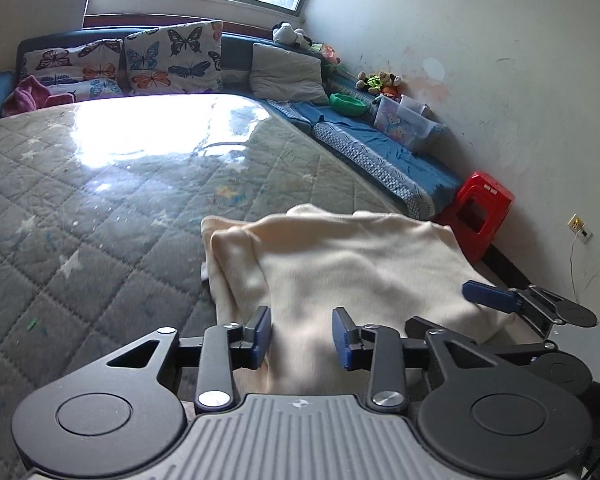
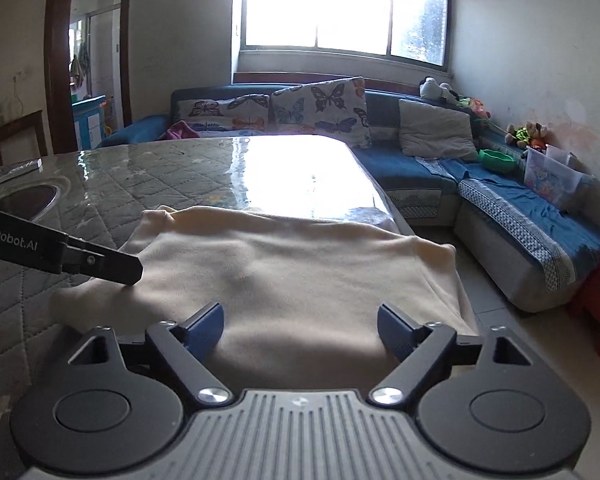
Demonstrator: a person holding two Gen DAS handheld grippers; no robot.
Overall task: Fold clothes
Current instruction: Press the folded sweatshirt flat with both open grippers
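A cream garment (image 1: 340,264) lies partly folded on the quilted grey table top (image 1: 100,208), near its right front corner. My left gripper (image 1: 302,338) is open just above the garment's near edge, with cloth showing between the blue pads. My right gripper (image 2: 300,330) is open wide over the same garment (image 2: 292,268), nothing between its pads. The right gripper's blue finger shows in the left wrist view (image 1: 490,296) at the garment's right edge. The left gripper's black finger (image 2: 112,266) touches the garment's left side in the right wrist view.
A blue sofa (image 2: 500,200) with butterfly cushions (image 2: 320,108) wraps the far and right sides of the table. A red stool (image 1: 480,212) stands at the right by the wall. A clear box (image 1: 408,122) and a green bowl (image 1: 348,104) sit on the sofa.
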